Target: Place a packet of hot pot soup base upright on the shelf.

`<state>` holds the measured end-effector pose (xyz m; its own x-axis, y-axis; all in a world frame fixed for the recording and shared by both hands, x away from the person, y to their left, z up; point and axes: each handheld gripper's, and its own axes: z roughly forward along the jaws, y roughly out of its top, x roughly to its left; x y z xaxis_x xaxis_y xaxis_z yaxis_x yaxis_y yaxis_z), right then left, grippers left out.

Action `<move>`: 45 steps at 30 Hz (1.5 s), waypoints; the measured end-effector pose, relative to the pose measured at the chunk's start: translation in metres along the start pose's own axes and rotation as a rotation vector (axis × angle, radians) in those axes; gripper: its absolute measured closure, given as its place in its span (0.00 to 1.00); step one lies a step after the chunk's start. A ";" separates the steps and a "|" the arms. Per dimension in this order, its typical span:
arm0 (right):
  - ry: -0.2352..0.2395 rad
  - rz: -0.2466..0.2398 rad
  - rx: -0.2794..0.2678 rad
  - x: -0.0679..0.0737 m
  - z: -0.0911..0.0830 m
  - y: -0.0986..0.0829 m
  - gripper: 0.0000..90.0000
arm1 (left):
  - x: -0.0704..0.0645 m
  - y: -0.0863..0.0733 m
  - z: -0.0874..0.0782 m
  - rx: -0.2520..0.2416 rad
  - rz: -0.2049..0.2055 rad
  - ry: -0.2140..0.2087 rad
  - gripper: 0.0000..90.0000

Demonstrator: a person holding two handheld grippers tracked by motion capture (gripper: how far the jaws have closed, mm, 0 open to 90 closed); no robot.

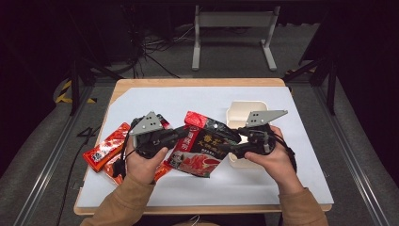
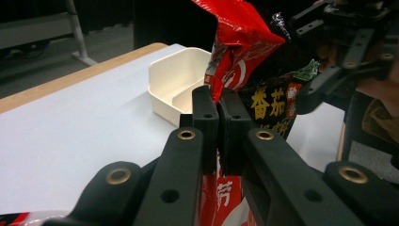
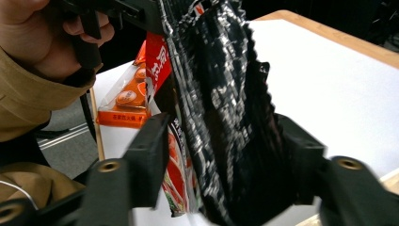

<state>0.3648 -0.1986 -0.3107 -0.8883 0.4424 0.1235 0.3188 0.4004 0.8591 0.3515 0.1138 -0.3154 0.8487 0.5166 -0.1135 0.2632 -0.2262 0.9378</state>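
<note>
Packets of orange-red crinkled foil (image 1: 106, 149) lie at the far left of the white-covered bench (image 1: 155, 101), partly under the person's left hand (image 1: 141, 165). That hand's left gripper (image 1: 181, 133) has its black jaws pressed together on the edge of a red-and-black glossy foil pouch with yellow lettering (image 1: 200, 148), seen plainly in the left gripper view, where the pouch (image 2: 244, 61) rises straight out of the clamped jaws. The pouch hangs lifted between the two grippers, its long axis running roughly from one hand to the other, low corner just above the bench.

From the other side, the right gripper (image 1: 228, 147) reaches in; its jaws stand apart around the pouch's dark crinkled side (image 3: 226, 117), not closed on it. The right hand is the nearer to the cream rectangular plastic tub (image 1: 244, 113), which sits just behind that gripper, so any transfer would probably go rightward and back.
</note>
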 end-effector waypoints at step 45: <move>-0.133 -0.249 0.023 0.001 -0.036 0.099 0.85 | 0.024 -0.005 -0.033 -0.047 -0.034 0.049 0.58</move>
<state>0.3836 -0.1880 -0.2080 -0.8896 0.4286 -0.1578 0.1044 0.5273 0.8433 0.3555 0.1543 -0.3124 0.8160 0.5632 -0.1304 0.2685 -0.1695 0.9482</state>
